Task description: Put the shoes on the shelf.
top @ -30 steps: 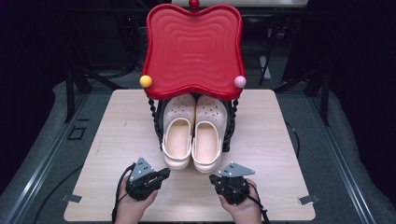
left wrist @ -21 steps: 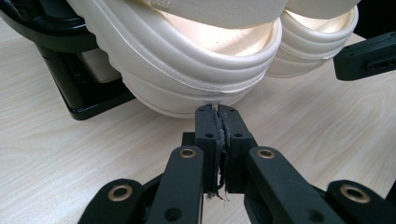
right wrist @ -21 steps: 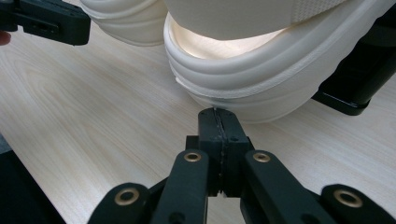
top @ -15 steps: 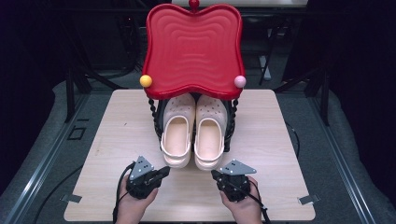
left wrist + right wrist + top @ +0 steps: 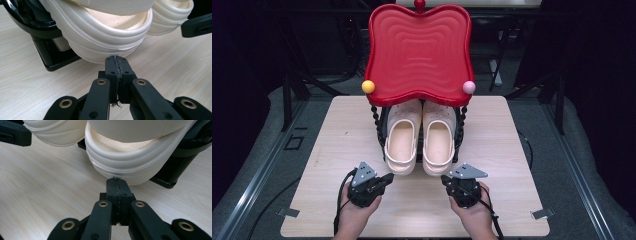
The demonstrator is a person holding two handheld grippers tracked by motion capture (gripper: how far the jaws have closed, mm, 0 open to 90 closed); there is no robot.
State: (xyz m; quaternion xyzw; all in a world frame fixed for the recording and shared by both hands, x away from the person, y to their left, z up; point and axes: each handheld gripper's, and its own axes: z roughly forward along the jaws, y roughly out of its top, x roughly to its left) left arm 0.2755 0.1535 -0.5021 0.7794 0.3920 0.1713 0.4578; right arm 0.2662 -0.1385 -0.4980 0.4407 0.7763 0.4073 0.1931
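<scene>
- Dark room around a pale wood table [image 5: 337, 150]; grey floor with rails at both sides.
- Your hands come in from the near edge, each holding a gripper.
- Your left gripper [image 5: 388, 178] sits on the table near the front, jaws pressed together with nothing between them; the left gripper view [image 5: 117, 65] shows the tips meeting flat.
- Its tips point at the heel of the left clog [image 5: 401, 142], right at the heel rim; contact can't be told for sure.
- Your right gripper [image 5: 446, 180] is level with the left one, jaws also pressed together and empty; see the right gripper view [image 5: 117, 186].
- Its tips are right up against the heel of the right clog [image 5: 439, 141], just under the ribbed rim.
- Both clogs are cream, side by side, heels toward you, toes tucked under the tray.
- They sit tilted on a black rack [image 5: 382, 135] in the middle of the table; the heels overhang its front bar.
- In the left gripper view the left clog [image 5: 105, 32] hangs over the rack base [image 5: 50, 57], with the other clog [image 5: 170, 15] behind it.
- Red wavy tray [image 5: 419, 50] tops the rack, above the clogs' toes.
- Yellow ball [image 5: 368, 86] on the tray's left corner, pink ball [image 5: 469, 87] on the right.
- Beaded black posts [image 5: 376, 117] run down from the tray.
</scene>
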